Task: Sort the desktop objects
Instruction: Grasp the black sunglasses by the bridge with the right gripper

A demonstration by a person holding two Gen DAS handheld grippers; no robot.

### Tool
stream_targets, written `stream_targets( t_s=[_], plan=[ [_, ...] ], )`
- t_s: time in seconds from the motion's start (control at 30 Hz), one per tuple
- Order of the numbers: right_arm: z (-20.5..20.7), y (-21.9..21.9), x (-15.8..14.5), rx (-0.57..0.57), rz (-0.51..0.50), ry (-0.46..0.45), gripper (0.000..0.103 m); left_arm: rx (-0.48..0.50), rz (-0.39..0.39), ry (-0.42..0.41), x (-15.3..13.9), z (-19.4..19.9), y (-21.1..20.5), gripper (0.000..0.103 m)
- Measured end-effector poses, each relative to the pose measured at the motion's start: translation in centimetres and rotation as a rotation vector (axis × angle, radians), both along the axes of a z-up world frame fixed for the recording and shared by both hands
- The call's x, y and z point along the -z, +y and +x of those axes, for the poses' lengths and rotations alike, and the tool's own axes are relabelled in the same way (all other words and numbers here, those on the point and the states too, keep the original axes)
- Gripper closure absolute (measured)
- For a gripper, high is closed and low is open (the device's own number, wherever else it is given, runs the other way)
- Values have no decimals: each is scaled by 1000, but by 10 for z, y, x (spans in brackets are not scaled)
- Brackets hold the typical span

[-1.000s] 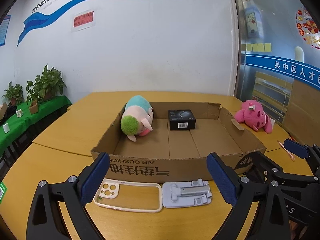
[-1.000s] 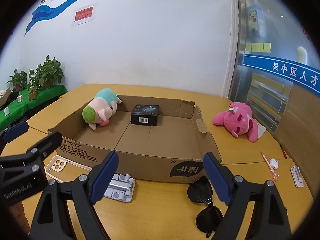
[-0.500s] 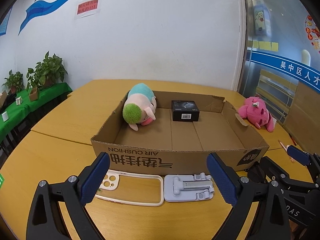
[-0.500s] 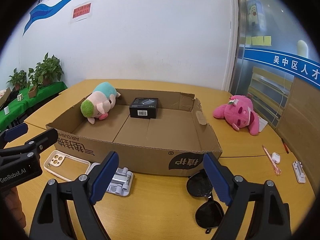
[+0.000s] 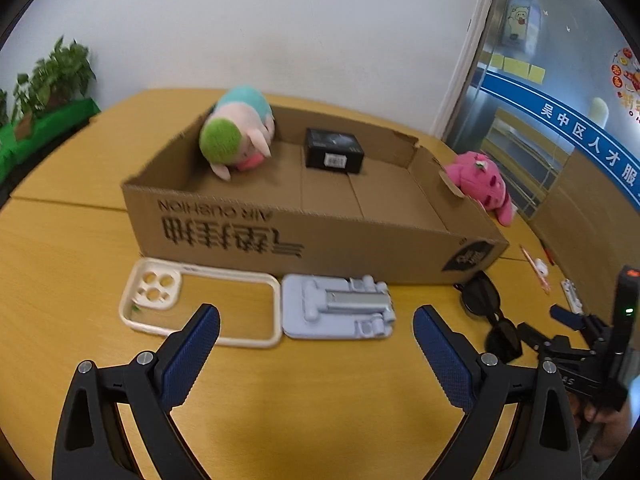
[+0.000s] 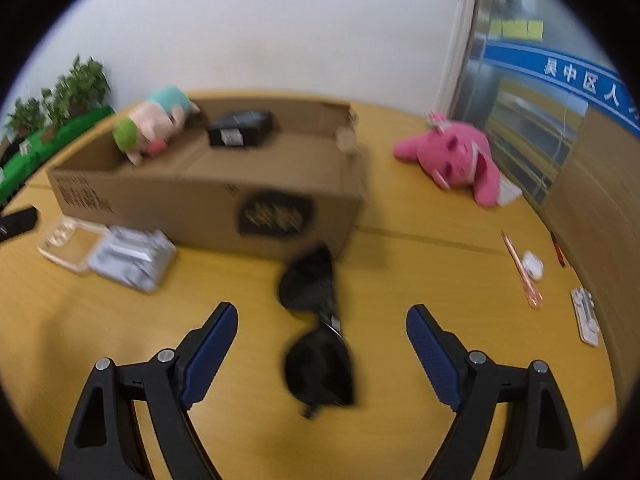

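My right gripper has its fingers spread wide, gripping nothing; the black sunglasses lie on the yellow table at lower centre of its view, between the fingers but untouched. My left gripper is equally wide and empty, low in its frame, with the cream phone case and the grey phone stand just beyond its tips. The cardboard box fills mid-frame, holding a green-headed plush and a small black box. A pink plush lies on the table at right.
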State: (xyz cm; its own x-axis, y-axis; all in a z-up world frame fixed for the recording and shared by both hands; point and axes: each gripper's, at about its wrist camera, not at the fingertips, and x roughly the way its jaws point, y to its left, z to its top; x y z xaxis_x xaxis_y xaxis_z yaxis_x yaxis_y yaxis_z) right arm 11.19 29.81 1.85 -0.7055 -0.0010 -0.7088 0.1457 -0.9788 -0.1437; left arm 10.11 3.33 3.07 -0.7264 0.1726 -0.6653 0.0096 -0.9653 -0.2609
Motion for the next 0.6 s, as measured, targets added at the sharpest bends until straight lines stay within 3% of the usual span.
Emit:
stream_targets(
  t_s=[0.17,0.23,0.3,0.33,0.5,0.6],
  plan=[
    [-10,20,33,-11,-45,-146,21,54,14,-39,9,-5,16,4],
    [-12,18,41,-7,-45,-166,30,70,17,-53,12,-5,19,4],
    [-13,15,49,-3,-61,-196,49,95,29,-76,16,-5,22,4],
    [-13,13,51,-13,-85,-208,53,103,32,-85,17,-5,23,4],
    [-3,-5,50,-56,-54,-197,57,130,46,-107,23,-7,29,4],
    [8,-10,46,-90,-104,-208,64,155,73,-124,26,-10,34,4]
  ],
)
